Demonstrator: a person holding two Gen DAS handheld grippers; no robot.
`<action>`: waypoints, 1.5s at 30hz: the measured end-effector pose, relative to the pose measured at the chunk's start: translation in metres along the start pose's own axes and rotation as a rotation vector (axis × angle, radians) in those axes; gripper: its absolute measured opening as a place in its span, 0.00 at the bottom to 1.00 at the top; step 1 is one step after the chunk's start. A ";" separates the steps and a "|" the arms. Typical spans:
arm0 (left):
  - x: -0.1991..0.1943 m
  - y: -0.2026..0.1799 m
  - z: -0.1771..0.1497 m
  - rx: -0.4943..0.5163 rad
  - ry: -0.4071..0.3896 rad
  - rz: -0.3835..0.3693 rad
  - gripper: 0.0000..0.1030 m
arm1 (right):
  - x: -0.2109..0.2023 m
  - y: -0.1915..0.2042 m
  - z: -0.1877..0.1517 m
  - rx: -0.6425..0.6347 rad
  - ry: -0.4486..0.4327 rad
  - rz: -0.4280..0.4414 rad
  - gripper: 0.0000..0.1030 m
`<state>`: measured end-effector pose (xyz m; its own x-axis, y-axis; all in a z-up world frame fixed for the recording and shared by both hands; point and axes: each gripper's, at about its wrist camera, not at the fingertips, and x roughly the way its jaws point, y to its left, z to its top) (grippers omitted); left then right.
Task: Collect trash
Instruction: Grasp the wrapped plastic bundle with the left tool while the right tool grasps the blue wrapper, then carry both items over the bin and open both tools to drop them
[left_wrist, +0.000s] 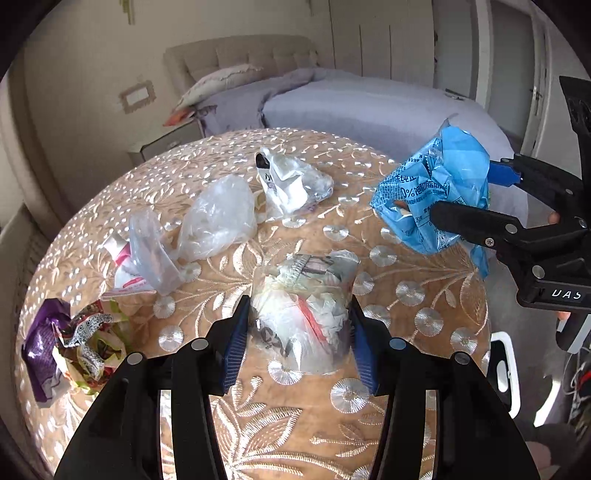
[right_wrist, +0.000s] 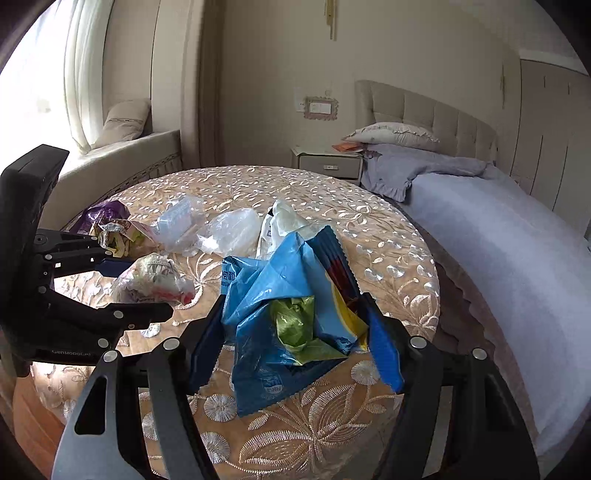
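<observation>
2 grippers, both clamped on trash above the table (left_wrist: 424, 295): left gripper (left_wrist: 299, 343) pinches 1 clear bag (left_wrist: 306, 306) standing upright, right gripper (right_wrist: 291, 332) pinches 1 crumpled blue wrapper (right_wrist: 280, 295), no clear axis. Farther back lie 3 clear bags (left_wrist: 218, 218) and 2 crumpled wrappers (left_wrist: 85, 339).

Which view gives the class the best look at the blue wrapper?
The right wrist view: the blue wrapper fills the centre, clamped in the right gripper, showing its green and yellow contents. The left wrist view shows the same wrapper smaller, at the right edge, partly covered by that gripper's fingers.
</observation>
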<state>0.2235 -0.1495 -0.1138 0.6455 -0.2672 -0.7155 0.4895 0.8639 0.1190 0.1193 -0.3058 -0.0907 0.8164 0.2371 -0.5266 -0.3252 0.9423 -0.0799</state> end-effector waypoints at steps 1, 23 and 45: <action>-0.004 -0.006 -0.001 0.009 -0.005 -0.004 0.48 | -0.007 0.000 -0.003 -0.003 -0.004 -0.005 0.68; -0.042 -0.159 -0.057 0.230 -0.041 -0.181 0.48 | -0.109 -0.010 -0.100 -0.021 0.066 -0.033 0.68; 0.042 -0.241 -0.123 0.424 0.182 -0.367 0.48 | -0.087 -0.040 -0.206 -0.017 0.348 -0.005 0.68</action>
<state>0.0609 -0.3166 -0.2571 0.2967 -0.4065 -0.8641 0.8776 0.4728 0.0790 -0.0368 -0.4122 -0.2161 0.6076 0.1351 -0.7827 -0.3321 0.9384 -0.0958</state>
